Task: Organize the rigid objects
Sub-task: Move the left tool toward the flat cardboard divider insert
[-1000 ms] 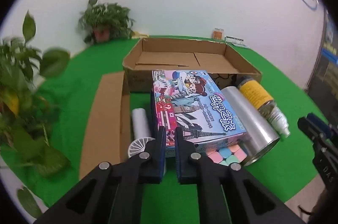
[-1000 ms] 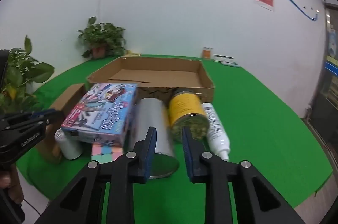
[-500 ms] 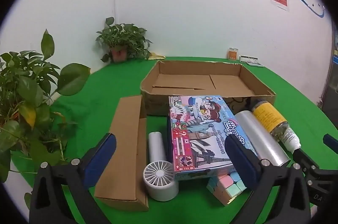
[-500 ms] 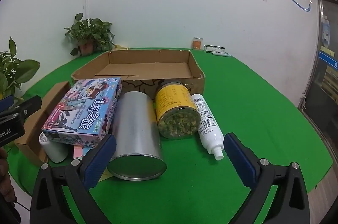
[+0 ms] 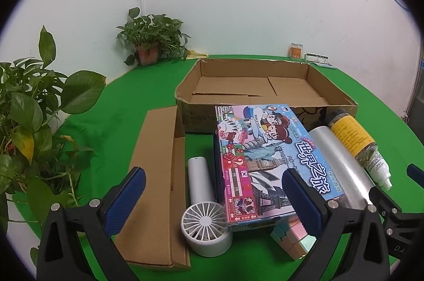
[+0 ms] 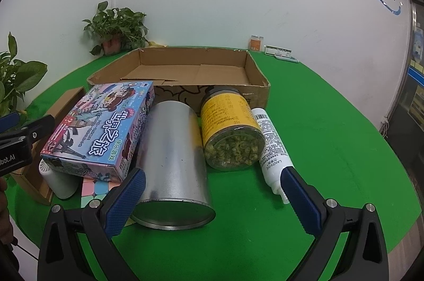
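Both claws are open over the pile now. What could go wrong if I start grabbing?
The game box lies tilted on the pastel cube; lifting it may shift the cube or knock the white fan. The silver can, yellow jar and white bottle lie on their sides touching; pulling one may roll the others.

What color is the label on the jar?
Yellow: the jar shows it best in the right wrist view.
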The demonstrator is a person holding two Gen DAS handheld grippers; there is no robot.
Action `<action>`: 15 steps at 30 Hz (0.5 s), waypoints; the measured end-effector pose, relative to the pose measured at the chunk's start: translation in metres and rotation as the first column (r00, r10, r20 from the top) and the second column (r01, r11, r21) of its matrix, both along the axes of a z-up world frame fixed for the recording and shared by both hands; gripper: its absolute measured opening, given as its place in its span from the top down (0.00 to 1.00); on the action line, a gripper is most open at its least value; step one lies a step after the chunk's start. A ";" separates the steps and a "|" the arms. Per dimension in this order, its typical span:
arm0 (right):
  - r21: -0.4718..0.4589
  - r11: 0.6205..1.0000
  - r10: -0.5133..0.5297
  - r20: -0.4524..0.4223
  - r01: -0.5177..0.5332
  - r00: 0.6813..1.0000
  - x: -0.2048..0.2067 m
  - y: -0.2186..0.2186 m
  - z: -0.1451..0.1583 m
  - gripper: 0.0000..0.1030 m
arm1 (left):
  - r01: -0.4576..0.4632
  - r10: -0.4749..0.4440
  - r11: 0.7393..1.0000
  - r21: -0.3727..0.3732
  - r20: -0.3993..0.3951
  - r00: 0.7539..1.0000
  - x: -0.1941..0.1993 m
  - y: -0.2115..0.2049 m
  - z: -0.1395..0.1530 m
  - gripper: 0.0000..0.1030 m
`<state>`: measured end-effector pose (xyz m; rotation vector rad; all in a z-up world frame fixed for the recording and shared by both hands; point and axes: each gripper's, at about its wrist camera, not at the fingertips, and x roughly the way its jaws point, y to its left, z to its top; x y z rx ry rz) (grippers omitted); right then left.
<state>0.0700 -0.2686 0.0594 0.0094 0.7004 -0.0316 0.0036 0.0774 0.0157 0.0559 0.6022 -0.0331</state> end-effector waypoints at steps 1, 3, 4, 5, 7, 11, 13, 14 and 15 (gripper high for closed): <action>0.000 1.000 0.000 -0.004 0.000 1.000 0.001 0.000 -0.001 0.01 | -0.016 0.016 1.000 0.006 -0.001 1.000 0.004 -0.017 -0.005 0.01; 0.001 1.000 0.000 -0.011 0.000 1.000 0.003 0.001 -0.002 0.01 | -0.028 0.028 0.999 0.021 -0.010 1.000 0.007 -0.024 -0.007 0.01; 0.000 1.000 0.001 -0.013 -0.001 1.000 0.005 0.002 -0.002 0.01 | -0.033 0.034 0.999 0.031 -0.016 0.999 0.008 -0.026 -0.007 0.01; 0.001 1.000 0.004 -0.015 -0.004 1.000 0.006 0.001 -0.002 0.01 | -0.037 0.037 0.999 0.037 -0.020 0.999 0.010 -0.029 -0.007 0.01; 0.001 1.000 0.008 -0.016 -0.008 1.000 0.008 0.003 -0.002 0.01 | -0.036 0.038 0.998 0.048 -0.029 0.999 0.011 -0.030 -0.007 0.01; -0.004 1.000 0.019 -0.015 -0.019 1.000 0.011 0.008 0.000 0.01 | -0.053 0.056 0.995 0.082 -0.034 0.998 0.015 -0.031 -0.007 0.01; -0.008 1.000 0.029 -0.014 -0.029 0.999 0.013 0.013 0.002 0.01 | -0.068 0.071 0.992 0.104 -0.028 0.997 0.016 -0.029 -0.007 0.01; -0.009 0.999 0.035 -0.012 -0.035 0.999 0.013 0.015 0.003 0.01 | -0.073 0.077 0.990 0.118 -0.030 0.997 0.016 -0.026 -0.008 0.01; -0.011 0.999 0.042 -0.009 -0.042 0.999 0.014 0.018 0.004 0.01 | -0.076 0.081 0.989 0.127 -0.035 0.996 0.017 -0.025 -0.010 0.01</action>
